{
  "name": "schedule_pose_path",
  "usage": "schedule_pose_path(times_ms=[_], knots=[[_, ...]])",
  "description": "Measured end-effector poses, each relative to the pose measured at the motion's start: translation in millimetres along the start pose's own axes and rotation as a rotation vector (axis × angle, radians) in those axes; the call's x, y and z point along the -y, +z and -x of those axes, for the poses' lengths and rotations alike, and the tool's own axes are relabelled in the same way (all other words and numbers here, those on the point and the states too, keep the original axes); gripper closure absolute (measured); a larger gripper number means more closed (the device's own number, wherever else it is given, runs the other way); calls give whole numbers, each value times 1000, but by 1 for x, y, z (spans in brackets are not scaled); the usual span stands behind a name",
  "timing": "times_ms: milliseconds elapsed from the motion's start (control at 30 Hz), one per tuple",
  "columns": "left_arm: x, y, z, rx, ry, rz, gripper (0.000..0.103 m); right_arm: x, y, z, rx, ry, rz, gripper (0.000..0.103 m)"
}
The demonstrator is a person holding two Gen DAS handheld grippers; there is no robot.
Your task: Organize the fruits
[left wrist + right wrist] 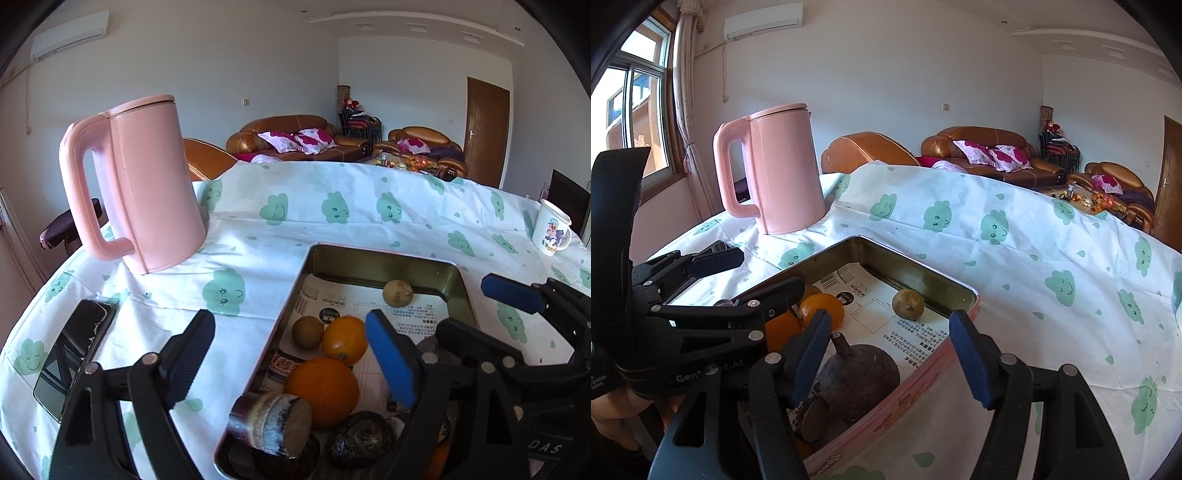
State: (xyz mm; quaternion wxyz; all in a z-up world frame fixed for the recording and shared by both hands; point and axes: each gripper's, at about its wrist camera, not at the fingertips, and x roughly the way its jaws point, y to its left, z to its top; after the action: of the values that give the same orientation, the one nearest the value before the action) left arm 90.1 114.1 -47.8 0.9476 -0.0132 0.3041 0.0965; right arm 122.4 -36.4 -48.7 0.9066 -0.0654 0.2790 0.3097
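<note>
**Fruit gathered in a metal tray, both grippers empty above it**

A rectangular metal tray (384,258) with dull golden inner walls and a pink printed outer side sits on the tabletop (332,229), which is covered by a white cloth patterned with green smiling clouds. Printed paper with small, unreadable text lines the tray floor.

Inside it lie a large glossy orange (322,391), a smaller orange (344,339), a fuzzy brown kiwi (307,332), and, apart near the far wall, a rough yellowish-brown round fruit (397,293). At the near end are a cut purple sugarcane piece (269,421) with a pale fibrous end and a dark wrinkled fruit (360,437). The right wrist view shows a dull dark round fruit with a stub stem (858,373).

The left gripper (290,354) hangs over the tray's near-left edge, ridged fingers spread, pinching nothing. The right gripper (890,358) straddles the tray's near rim, blue-padded fingers spread and empty. "GenRobot.AI" is partly legible on the left gripper's body.

A smooth pink plastic kettle (147,184) stands upright behind the tray, a black phone (74,354) lies to the left, and a cartoon-printed white mug (552,227) stands far right.
</note>
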Motion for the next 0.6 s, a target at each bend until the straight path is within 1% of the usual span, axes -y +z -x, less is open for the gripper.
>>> schedule_pose_path(times_ms=[33, 67, 233, 367, 600], knots=[[-1, -1, 4, 10, -5, 7, 9, 1, 0, 5, 11, -1, -4, 34], [-2, -1, 9, 19, -8, 12, 7, 2, -1, 10, 22, 0, -12, 34], [-1, -5, 36, 66, -29, 25, 7, 9, 0, 39, 79, -10, -48, 32], [1, -6, 52, 94, -42, 35, 5, 9, -1, 60, 124, -35, -44, 28], [10, -7, 68, 130, -50, 40, 5, 11, -5, 80, 157, -50, -37, 27]])
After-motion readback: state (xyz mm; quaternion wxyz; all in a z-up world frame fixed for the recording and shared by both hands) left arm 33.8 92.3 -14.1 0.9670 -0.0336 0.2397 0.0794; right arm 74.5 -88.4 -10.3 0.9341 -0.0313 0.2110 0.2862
